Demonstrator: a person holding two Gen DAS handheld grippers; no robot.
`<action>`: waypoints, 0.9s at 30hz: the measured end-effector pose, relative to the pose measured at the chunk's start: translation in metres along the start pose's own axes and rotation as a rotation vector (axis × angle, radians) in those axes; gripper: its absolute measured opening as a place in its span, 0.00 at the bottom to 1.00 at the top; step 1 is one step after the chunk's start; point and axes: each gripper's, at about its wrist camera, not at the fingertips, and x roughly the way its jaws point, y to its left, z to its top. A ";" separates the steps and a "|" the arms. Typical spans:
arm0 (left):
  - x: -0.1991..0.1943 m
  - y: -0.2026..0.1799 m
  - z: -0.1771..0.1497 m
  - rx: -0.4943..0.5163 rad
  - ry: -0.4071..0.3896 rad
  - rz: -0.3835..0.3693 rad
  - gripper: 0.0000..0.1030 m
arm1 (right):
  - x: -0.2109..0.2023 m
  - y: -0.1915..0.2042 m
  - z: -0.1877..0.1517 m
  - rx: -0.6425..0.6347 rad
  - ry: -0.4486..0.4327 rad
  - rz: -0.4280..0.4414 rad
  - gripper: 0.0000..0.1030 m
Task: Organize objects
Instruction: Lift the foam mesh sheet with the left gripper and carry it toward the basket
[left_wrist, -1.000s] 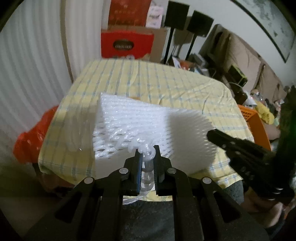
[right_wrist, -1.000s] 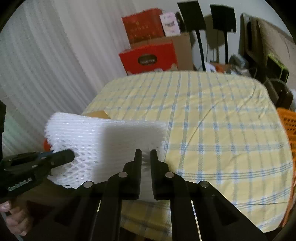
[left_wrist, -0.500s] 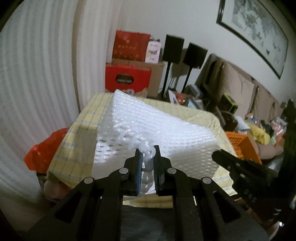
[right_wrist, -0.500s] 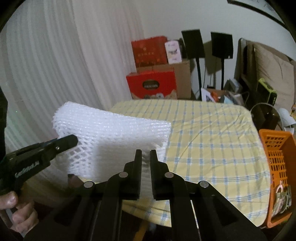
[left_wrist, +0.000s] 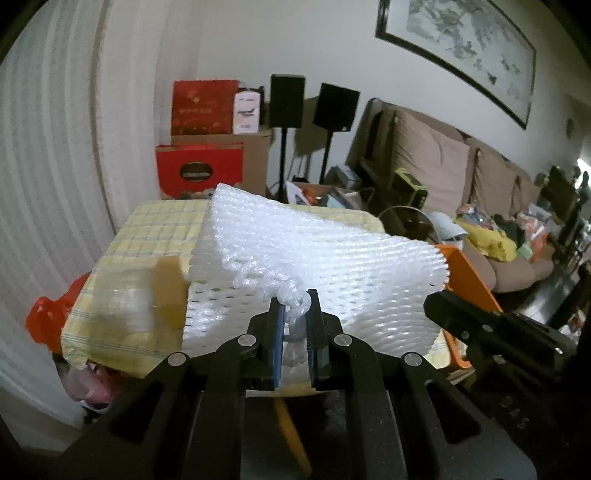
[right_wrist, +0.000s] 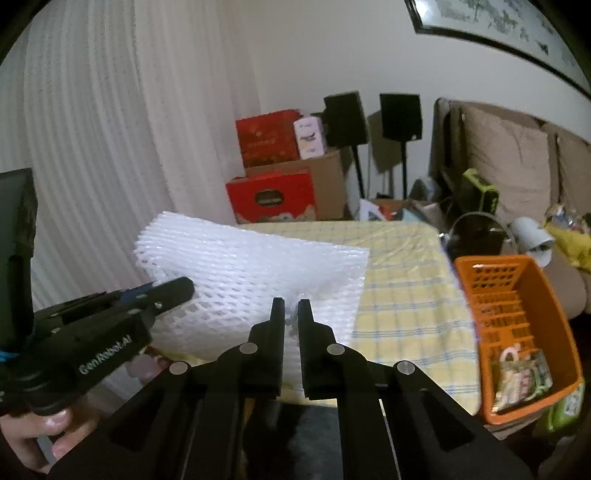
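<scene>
Claws both pinch the near edge of one white foam net sheet: left claw grips a bunched corner, right claw grips the edge further right. Sheet hangs stretched between them above the bench, hiding much of its yellow checked cloth. Orange basket stands just beside the bench's right edge; red boxes and two black speakers stand behind, sofa at right. Sheet is open diamond mesh, glossy, slightly sagging. Compared with a second ago, sheet is lifted clear of the bench and the far wall shows.
</scene>
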 end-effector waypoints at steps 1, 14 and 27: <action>-0.002 -0.005 -0.001 0.001 -0.003 -0.008 0.09 | -0.006 -0.003 -0.001 -0.006 -0.007 -0.004 0.06; -0.025 -0.084 -0.017 0.085 -0.082 -0.100 0.09 | -0.085 -0.066 -0.027 -0.006 -0.111 -0.134 0.05; -0.031 -0.123 -0.027 0.166 -0.088 -0.064 0.09 | -0.091 -0.105 -0.045 0.067 -0.065 -0.127 0.05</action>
